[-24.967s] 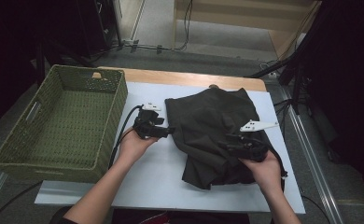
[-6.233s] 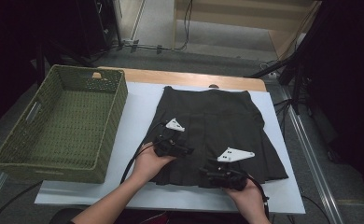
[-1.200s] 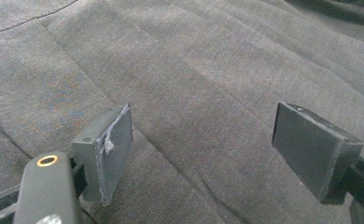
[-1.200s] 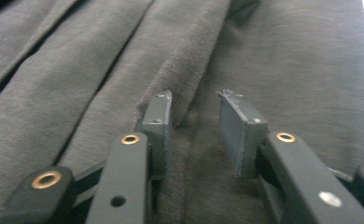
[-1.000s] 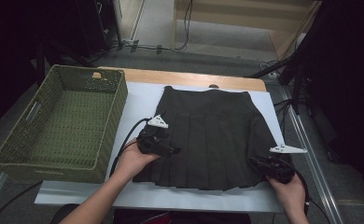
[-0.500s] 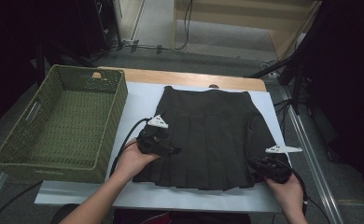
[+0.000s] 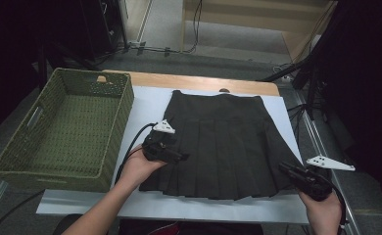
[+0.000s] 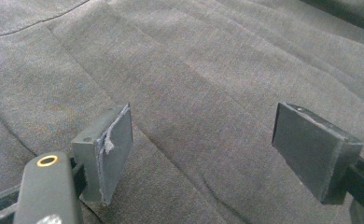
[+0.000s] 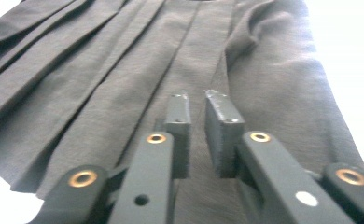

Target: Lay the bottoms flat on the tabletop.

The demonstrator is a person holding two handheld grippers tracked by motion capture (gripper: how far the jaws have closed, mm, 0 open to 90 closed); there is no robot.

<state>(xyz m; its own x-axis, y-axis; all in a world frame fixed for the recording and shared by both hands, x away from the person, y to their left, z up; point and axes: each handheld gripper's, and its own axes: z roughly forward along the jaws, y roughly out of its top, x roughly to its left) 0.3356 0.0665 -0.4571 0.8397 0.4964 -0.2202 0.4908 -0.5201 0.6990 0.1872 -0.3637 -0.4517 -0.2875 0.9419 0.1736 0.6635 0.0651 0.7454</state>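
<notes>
A dark pleated skirt (image 7: 228,137) lies spread flat on the white table cover (image 7: 150,105), waistband at the far side. My left gripper (image 7: 181,157) rests over the skirt's left part, open; in the left gripper view its jaws (image 8: 201,149) stand wide apart over the cloth (image 8: 194,70) with nothing between them. My right gripper (image 7: 283,168) hovers at the skirt's near right corner, pointing in over the hem. Its jaws (image 9: 196,105) have just been opening and stand a narrow gap apart, nothing between them, above the pleats (image 9: 101,84).
A green woven basket (image 7: 125,105) stands at the left of the table, close to the skirt's left edge. A wooden table edge (image 7: 199,81) runs along the back. Cables (image 7: 130,147) trail from the left gripper across the cover.
My right gripper has lifted off the skirt's near right corner and drawn slightly back toward the person. The left gripper and the skirt have stayed put.
</notes>
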